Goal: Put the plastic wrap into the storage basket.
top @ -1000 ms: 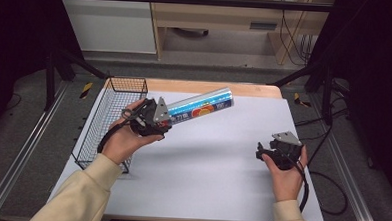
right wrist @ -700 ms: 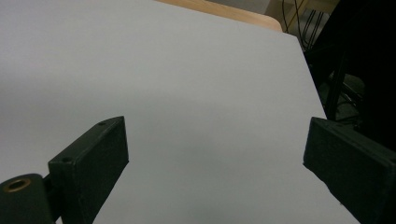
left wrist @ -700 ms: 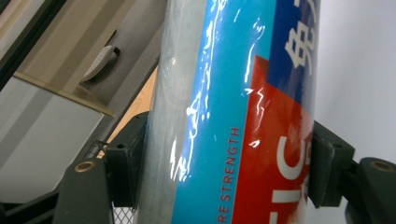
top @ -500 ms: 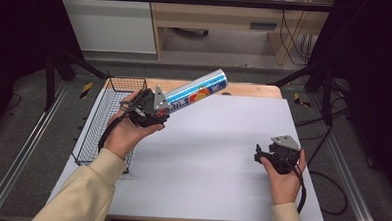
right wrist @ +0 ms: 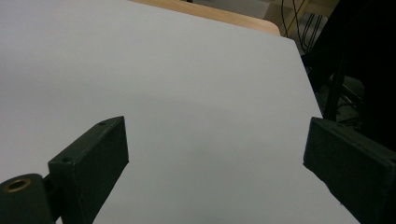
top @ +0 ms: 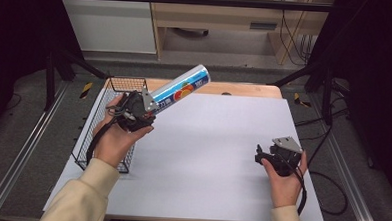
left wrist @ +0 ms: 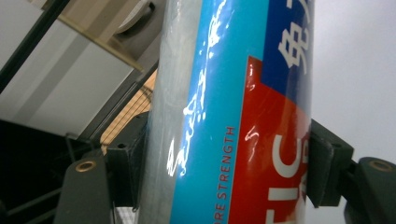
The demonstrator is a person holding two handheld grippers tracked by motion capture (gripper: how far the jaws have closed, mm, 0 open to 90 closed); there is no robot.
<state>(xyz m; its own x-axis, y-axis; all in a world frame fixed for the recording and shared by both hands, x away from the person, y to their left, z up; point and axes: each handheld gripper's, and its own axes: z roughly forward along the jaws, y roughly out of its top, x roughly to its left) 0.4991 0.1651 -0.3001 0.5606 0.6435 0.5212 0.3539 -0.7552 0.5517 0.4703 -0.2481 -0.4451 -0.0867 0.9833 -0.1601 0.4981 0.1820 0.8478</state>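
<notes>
Two grippers: left gripper (top: 151, 106) clamps tube (top: 181, 90) near its base, lifted, tilted up beside basket (top: 94, 131). Right gripper (top: 262, 156) wide open, empty, over mat (top: 217, 156). Likely basket drop: swing slowly, lower tube inside before releasing.

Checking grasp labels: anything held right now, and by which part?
Left gripper clamps the tube across its lower end. Right gripper is open, holding nothing.

My table (top: 222, 156) sits evenly lit under overhead light while the frame's edges go dark; glare streaks the tube (left wrist: 233, 116), close and slightly soft.
</notes>
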